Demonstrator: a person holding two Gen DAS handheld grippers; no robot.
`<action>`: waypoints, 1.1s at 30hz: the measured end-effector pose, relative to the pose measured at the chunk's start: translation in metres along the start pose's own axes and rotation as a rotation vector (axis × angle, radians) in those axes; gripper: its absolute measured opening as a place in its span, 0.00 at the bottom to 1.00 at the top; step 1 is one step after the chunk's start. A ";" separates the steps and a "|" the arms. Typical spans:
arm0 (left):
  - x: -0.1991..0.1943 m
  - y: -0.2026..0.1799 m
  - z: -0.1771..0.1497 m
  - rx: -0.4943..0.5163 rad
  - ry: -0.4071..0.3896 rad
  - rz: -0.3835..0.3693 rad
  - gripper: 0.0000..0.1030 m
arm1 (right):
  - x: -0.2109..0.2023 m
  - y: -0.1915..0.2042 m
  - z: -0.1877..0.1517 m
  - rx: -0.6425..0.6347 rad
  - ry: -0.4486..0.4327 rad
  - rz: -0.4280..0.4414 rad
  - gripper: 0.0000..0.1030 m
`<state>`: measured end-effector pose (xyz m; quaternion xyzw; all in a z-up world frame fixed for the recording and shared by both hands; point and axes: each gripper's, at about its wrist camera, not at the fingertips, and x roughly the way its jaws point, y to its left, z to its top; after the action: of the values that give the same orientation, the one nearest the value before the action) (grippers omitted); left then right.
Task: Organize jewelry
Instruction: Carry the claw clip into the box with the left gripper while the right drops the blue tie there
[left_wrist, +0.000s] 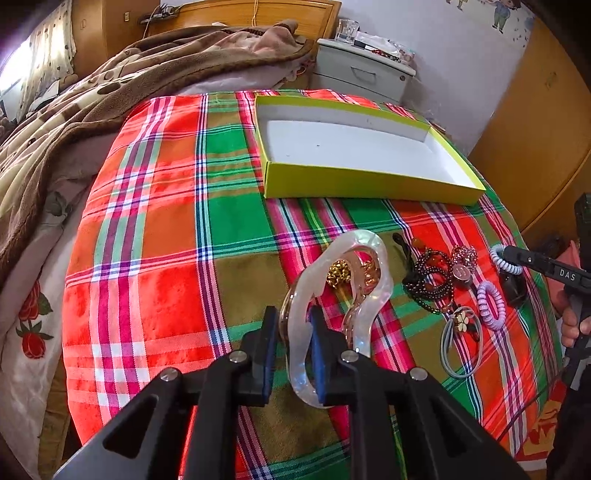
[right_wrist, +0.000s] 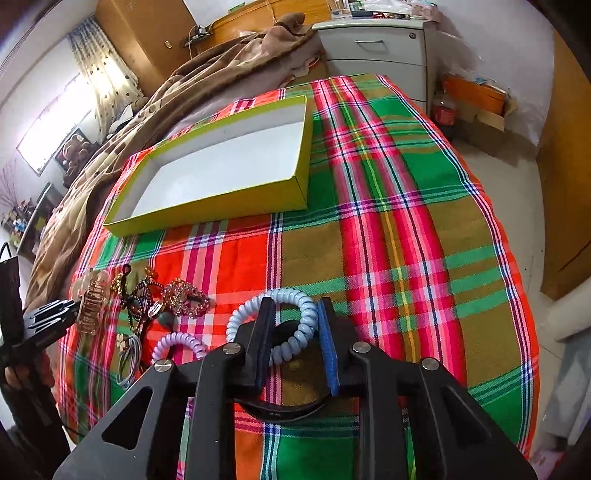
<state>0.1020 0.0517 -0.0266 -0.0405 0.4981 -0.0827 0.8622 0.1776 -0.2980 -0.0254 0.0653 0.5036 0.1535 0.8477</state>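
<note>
My left gripper (left_wrist: 291, 321) is shut on a clear wavy hair claw clip (left_wrist: 347, 258), held above the plaid cloth; the clip also shows in the right wrist view (right_wrist: 90, 299). My right gripper (right_wrist: 293, 314) is shut on a pale blue spiral hair tie (right_wrist: 295, 325), also seen at the right in the left wrist view (left_wrist: 498, 256). An empty yellow-green box (left_wrist: 369, 184) with a white inside stands farther back, also in the right wrist view (right_wrist: 221, 206). A pile of jewelry lies on the cloth: dark bead bracelets (left_wrist: 430, 280), a pink rhinestone hair tie (right_wrist: 184, 295), a lilac spiral tie (left_wrist: 491, 304), and grey elastic bands (left_wrist: 461, 347).
The plaid cloth (left_wrist: 166, 240) covers a bed. A brown blanket (left_wrist: 110, 92) lies heaped at the far left. A white bedside cabinet (left_wrist: 362, 74) stands behind the box. A black round object (right_wrist: 280, 410) lies under my right gripper.
</note>
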 end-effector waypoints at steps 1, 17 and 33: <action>0.000 0.000 0.000 -0.001 0.001 -0.002 0.17 | 0.000 0.001 0.000 -0.007 -0.001 -0.001 0.14; -0.008 0.004 0.004 -0.031 -0.030 0.005 0.14 | -0.018 0.001 0.006 0.005 -0.079 0.038 0.10; -0.029 0.004 0.055 -0.027 -0.090 0.013 0.14 | -0.030 0.025 0.059 0.001 -0.182 0.059 0.10</action>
<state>0.1357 0.0608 0.0254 -0.0526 0.4604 -0.0683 0.8835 0.2106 -0.2815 0.0348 0.0945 0.4226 0.1717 0.8849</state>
